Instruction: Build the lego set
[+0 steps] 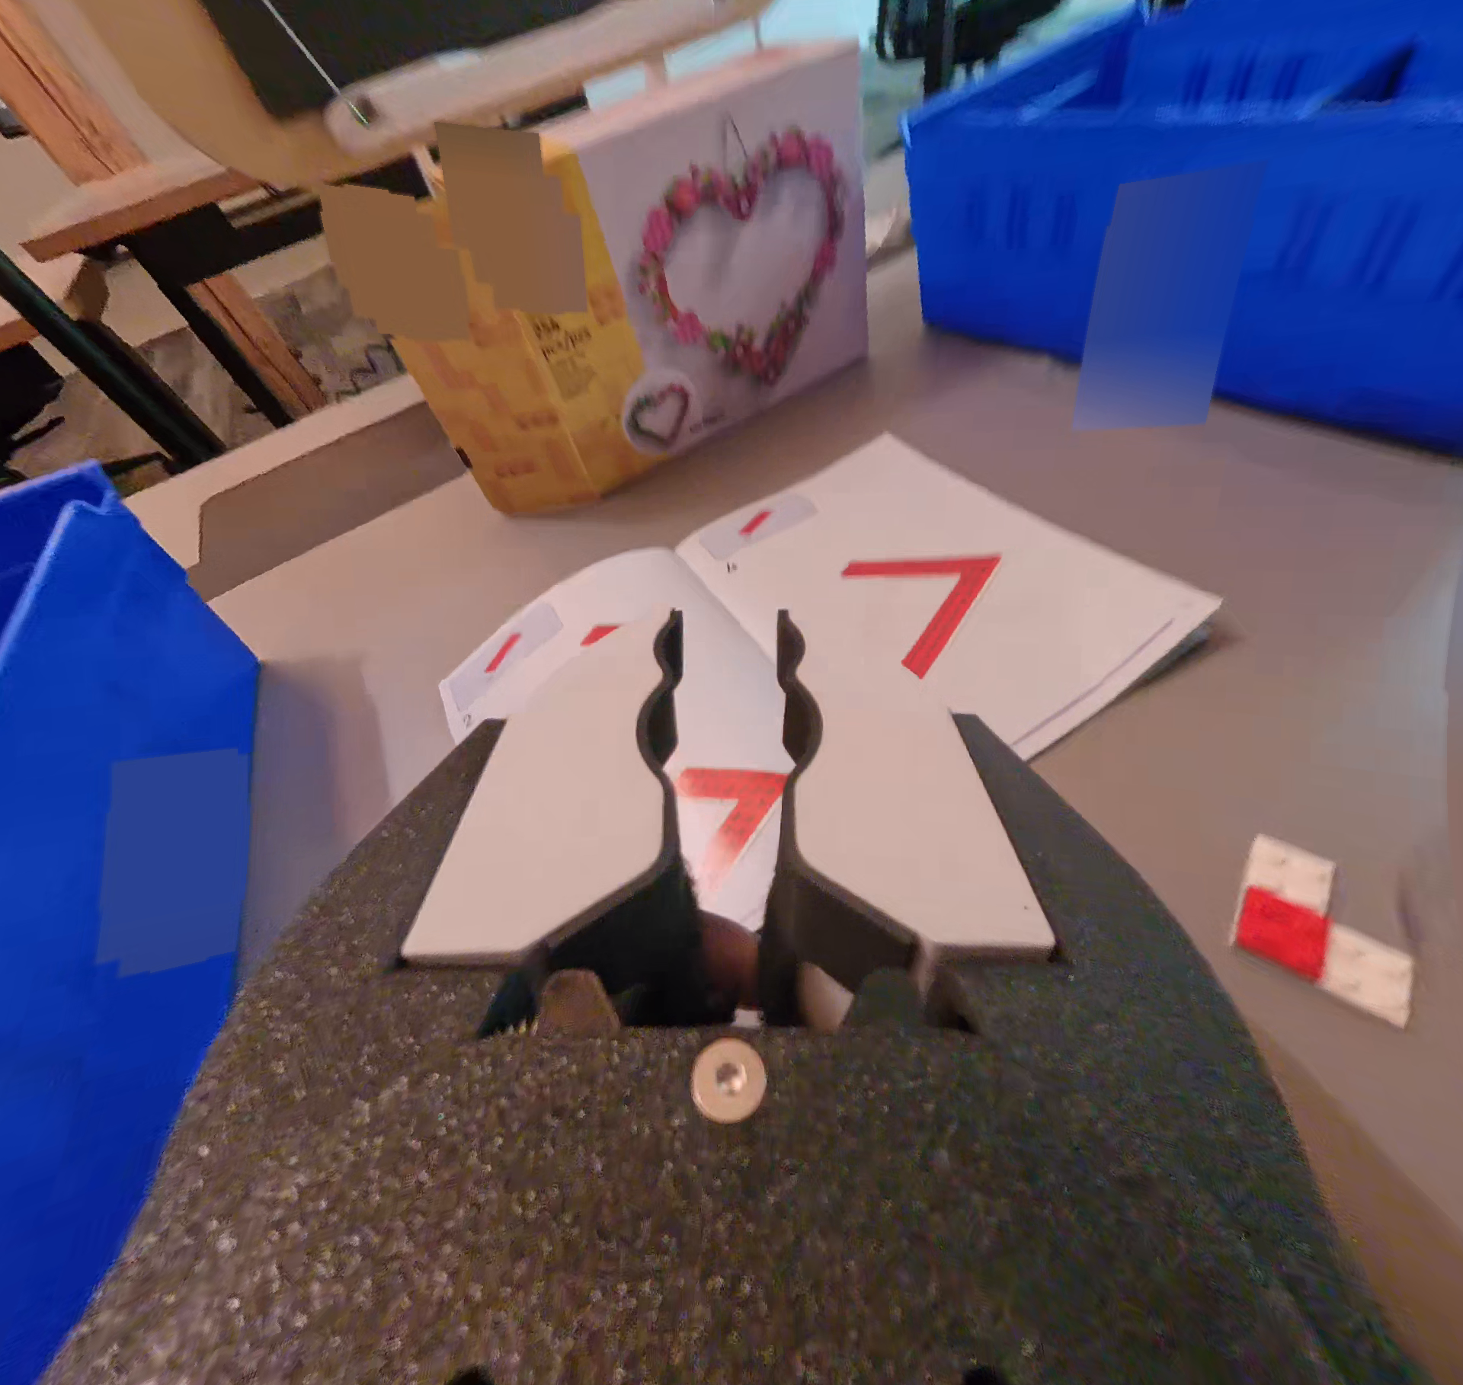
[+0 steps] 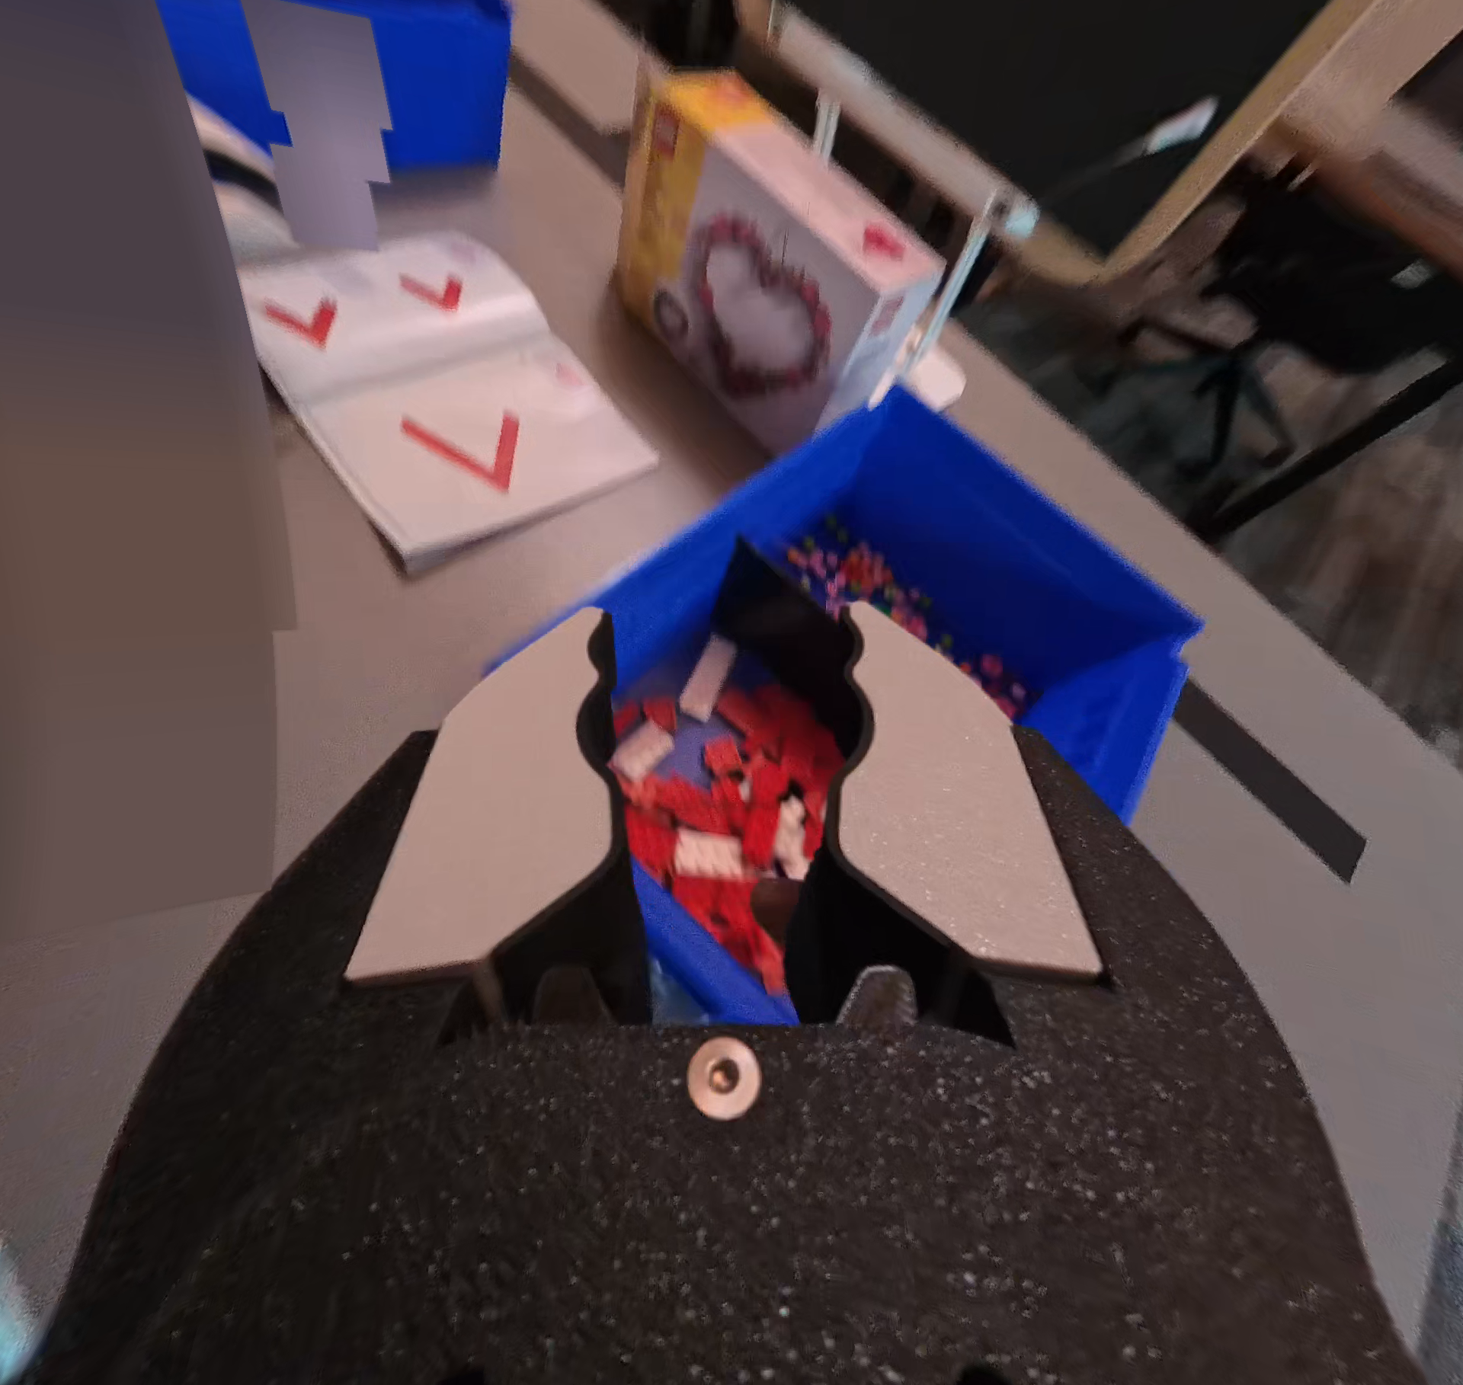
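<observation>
Lego assembly [image 1: 1320, 927], small and L-shaped, one red plate joined with white plates, lies flat on the grey table [image 1: 1187, 832] at about 4 o'clock in the left wrist view, well clear of the fingers. Loose red and white lego pieces [image 2: 728, 785] fill the near compartment of a blue bin [image 2: 1069, 595], seen through the finger gap in the right wrist view; small multicoloured pieces [image 2: 887, 595] sit in the far compartment, past a black divider.

Left gripper [image 1: 728, 619]: fingers parted by a narrow gap, nothing between them, hovering over the open instruction booklet [image 1: 910, 595]. Booklet pages show red angled shapes.

Right gripper [image 2: 728, 619]: fingers set moderately apart, empty, poised above the bin's near compartment. View is motion-blurred.

Set box [image 1: 712, 278], yellow side panel and a pink heart wreath on its face, stands upright at 12 o'clock beyond the booklet in the left view. A second blue bin [image 1: 1227, 199] sits at 2 o'clock, another blue bin wall [image 1: 119, 793] at 9 o'clock. In the right view the booklet lies at 10 o'clock, box at 12 o'clock.
</observation>
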A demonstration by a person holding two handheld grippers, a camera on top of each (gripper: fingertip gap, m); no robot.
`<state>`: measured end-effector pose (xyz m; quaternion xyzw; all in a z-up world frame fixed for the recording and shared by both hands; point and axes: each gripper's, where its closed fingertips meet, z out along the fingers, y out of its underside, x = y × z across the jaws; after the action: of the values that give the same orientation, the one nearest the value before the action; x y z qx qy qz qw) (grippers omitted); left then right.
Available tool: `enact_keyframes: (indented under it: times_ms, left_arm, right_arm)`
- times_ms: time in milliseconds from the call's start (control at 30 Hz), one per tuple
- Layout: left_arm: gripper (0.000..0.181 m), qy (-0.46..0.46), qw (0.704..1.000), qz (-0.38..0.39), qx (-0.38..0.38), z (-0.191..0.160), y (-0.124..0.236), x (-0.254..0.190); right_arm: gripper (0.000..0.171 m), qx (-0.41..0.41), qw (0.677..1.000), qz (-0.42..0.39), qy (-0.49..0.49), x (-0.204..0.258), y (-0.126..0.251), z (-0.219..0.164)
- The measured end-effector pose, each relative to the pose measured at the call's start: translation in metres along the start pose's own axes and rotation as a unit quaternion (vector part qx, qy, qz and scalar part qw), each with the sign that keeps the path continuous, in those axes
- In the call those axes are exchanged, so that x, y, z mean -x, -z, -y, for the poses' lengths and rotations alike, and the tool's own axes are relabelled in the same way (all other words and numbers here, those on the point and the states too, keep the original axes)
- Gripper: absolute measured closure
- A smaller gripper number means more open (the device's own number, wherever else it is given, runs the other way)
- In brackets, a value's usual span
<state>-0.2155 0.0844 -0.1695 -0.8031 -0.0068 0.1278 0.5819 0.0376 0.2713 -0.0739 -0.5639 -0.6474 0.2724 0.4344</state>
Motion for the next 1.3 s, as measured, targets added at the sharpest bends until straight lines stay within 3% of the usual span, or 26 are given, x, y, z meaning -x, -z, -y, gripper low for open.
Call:
enact_keyframes:
  times_ms: [100,233,400,500,733,867,1067,1300]
  left_arm:
    - [0.16,0.015,0.999,0.022,-0.034,0.019,0.005,0.004]
    - [0.161,0.018,0.997,0.056,-0.044,0.026,0.001,0.011]
    - [0.163,0.045,0.993,0.091,-0.053,0.021,0.001,0.027]
    - [0.163,0.051,0.991,0.107,-0.06,0.015,0.0,0.038]
    - [0.163,0.036,0.994,0.097,-0.042,0.002,-0.008,0.037]
    - [0.163,0.036,0.994,0.095,-0.046,0.002,-0.007,0.038]
    - [0.164,0.039,0.994,0.087,-0.044,0.001,-0.006,0.037]
    - [0.164,0.039,0.996,0.076,-0.04,0.0,-0.007,0.033]
  right_arm:
    - [0.122,0.089,0.994,0.053,0.019,-0.021,-0.001,-0.029]
    - [0.129,0.209,0.97,0.103,0.064,-0.037,-0.031,-0.068]
    - [0.136,0.297,0.942,0.154,0.012,-0.022,-0.062,-0.107]
    - [0.146,0.304,0.92,0.237,0.071,0.007,-0.064,-0.125]
    - [0.155,0.32,0.884,0.276,0.2,0.016,-0.077,-0.137]
    - [0.161,0.311,0.88,0.307,0.185,0.024,-0.086,-0.128]
    - [0.157,0.343,0.857,0.341,0.18,0.029,-0.077,-0.143]
    - [0.15,0.351,0.857,0.323,0.196,0.02,-0.071,-0.153]
